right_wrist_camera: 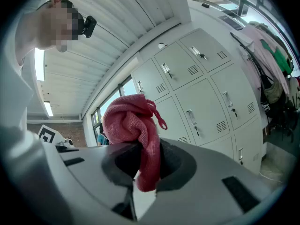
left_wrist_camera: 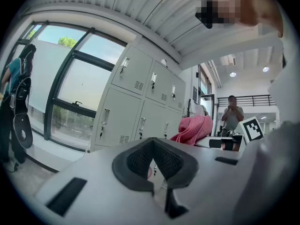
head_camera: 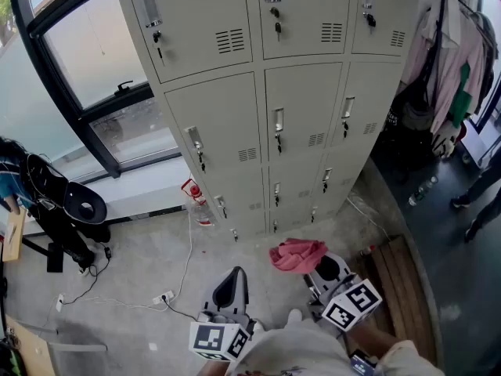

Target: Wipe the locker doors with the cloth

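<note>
My right gripper [right_wrist_camera: 140, 161] is clamped on the pink cloth [right_wrist_camera: 133, 121], a pinch only its own view shows. My left gripper [left_wrist_camera: 153, 161] is closed and empty. From the head view, the lockers [head_camera: 301, 116] stand farther off, apart from the cloth.

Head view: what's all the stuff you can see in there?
Lockers: one block, three doors across, beige, straight ahead.
Window: one, dark frame, left of the lockers.
Hanging clothes: several, pink and green, right of the lockers.
Cable: one, white, on the floor in front of the lockers.
Wooden slats: one set, brown, on the floor at the lower right.
Bystander: one, blue top, far left.
Cloth: one, pink, pinched in the right claw.
Left claw: one, grey, shut and empty.
Right claw: one, grey, shut on the cloth.
</note>
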A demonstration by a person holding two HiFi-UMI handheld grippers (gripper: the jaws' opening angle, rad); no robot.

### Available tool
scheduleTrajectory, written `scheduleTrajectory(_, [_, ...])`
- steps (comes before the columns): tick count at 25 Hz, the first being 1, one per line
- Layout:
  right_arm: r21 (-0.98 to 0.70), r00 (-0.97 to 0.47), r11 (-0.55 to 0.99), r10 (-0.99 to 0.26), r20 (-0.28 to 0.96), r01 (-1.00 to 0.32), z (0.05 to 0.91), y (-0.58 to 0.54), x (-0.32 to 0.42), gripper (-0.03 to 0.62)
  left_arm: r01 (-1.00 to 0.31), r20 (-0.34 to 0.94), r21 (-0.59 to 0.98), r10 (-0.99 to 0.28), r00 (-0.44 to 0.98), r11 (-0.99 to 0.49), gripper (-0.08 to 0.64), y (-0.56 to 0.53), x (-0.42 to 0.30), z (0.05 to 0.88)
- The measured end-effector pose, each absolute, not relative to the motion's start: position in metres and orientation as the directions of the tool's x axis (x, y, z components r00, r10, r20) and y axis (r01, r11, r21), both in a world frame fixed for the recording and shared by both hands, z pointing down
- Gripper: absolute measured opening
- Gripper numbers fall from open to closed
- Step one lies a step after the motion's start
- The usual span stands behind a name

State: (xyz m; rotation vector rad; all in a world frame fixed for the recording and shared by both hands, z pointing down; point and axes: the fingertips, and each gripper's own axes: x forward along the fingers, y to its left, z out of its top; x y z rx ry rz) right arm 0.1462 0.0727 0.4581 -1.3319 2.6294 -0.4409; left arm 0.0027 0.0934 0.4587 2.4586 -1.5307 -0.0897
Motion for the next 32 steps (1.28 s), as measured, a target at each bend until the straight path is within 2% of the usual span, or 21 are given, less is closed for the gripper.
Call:
scheduleTrajectory(17, [-0.369,-0.592,0.565,-0.804,-0.048,-0.738,0.441,0.086,0.185,0.069,-0.873,0.093,0.220,-0.882,0.462,-0.435,0.002,0.102,0.042,0.449])
scheduleTrajectory(25, [-0.355,-0.615,0.598,-0.785,-0.075,-0.719,0.431,0.070,0.214,0.069,-0.901,0.094,0.145,-0.901,0.424,-0.409,0.002,0.095,0.067,0.431])
scheduleTrajectory(32, [-0.379,-0.669,0.653,-0.735,-0.110,-0.655,0.420,0.043,0.200,0.069,-0.922,0.090,0.123,-0.921,0.379,-0.367,0.002,0.077,0.070,0.421])
